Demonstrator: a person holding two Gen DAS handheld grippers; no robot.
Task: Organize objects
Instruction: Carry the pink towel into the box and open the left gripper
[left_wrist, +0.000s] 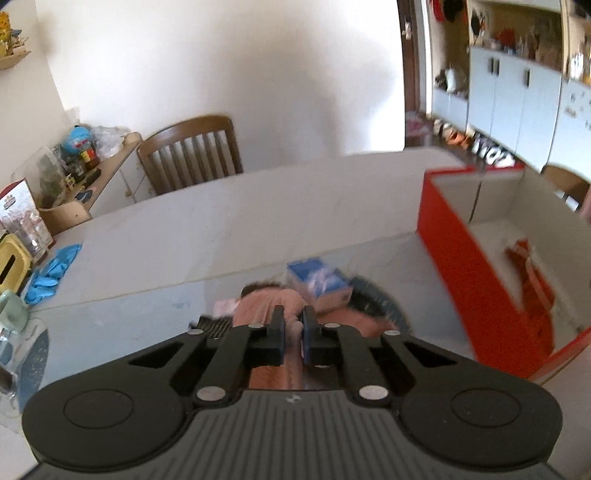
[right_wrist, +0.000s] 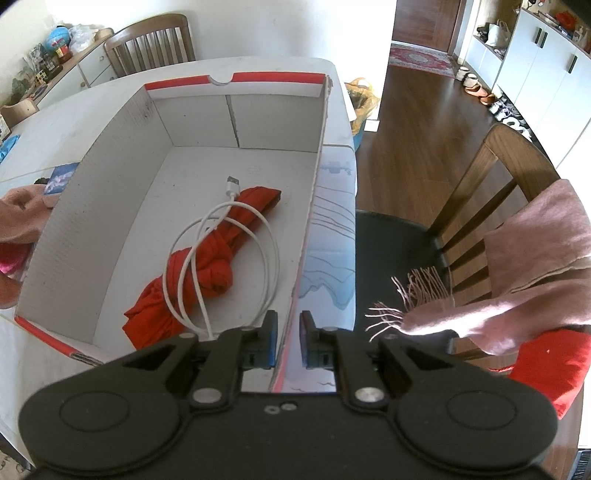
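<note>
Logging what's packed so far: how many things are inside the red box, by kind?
In the red box:
Red cloth, knotted: 1
White USB cable, lying over the cloth: 1
Total: 2

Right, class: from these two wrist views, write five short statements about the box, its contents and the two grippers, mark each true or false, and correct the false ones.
1. The box holds a red cloth and a white cable. True.
2. The right gripper grips the cable. False: its jaws straddle the box's right wall.
3. The left gripper is shut on pink cloth. True.
4. The box has a lid on. False: it is open-topped.
5. The blue packet lies inside the box. False: it lies on the table, beside the box.
</note>
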